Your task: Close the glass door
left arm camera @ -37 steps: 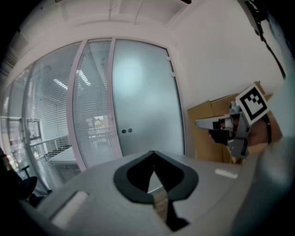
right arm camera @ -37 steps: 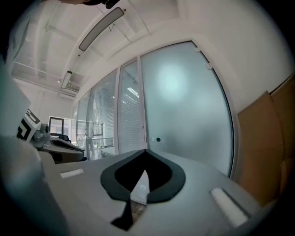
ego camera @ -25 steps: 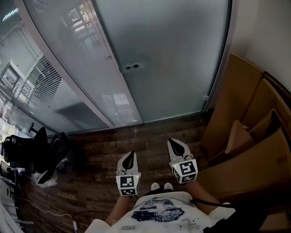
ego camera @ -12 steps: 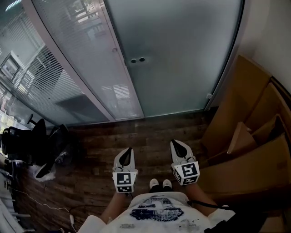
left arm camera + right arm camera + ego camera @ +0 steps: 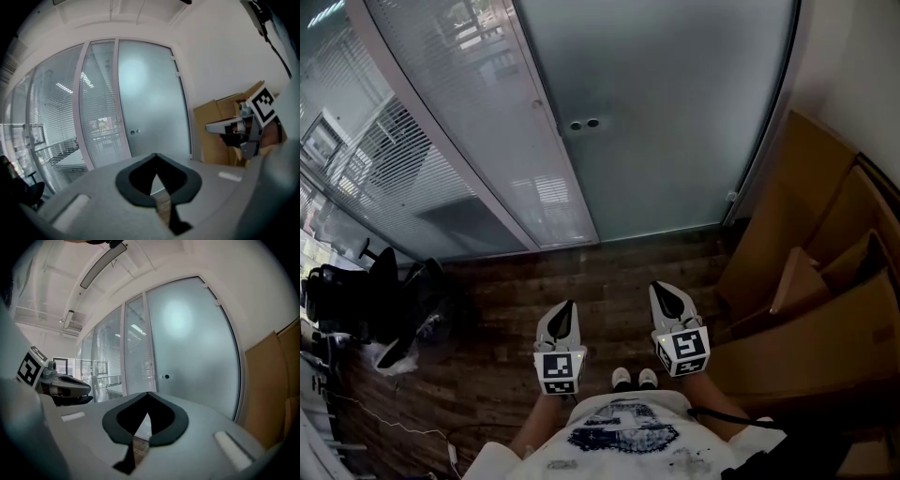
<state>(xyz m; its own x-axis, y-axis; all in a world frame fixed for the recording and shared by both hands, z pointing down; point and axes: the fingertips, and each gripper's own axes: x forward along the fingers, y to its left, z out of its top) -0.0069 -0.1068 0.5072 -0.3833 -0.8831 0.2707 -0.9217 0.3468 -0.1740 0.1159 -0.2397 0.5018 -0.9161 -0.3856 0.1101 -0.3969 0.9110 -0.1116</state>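
A strip of bare wooden floor (image 5: 609, 267) lay open between the person's shoes (image 5: 634, 378) and the glass door (image 5: 675, 122), hemmed on the right by cardboard boxes (image 5: 811, 281) and on the left by a black chair (image 5: 366, 309) below the blind-backed glass partition (image 5: 441, 131). The door was frosted and pale grey-green, standing straight ahead with its left edge just beside the pale frame post (image 5: 546, 122) and 2 small dark round fittings (image 5: 584, 124) near that edge. The left claw (image 5: 566, 307) and the right claw (image 5: 665, 290) hung low over the floor, well apart from the door, each clenched on nothing.
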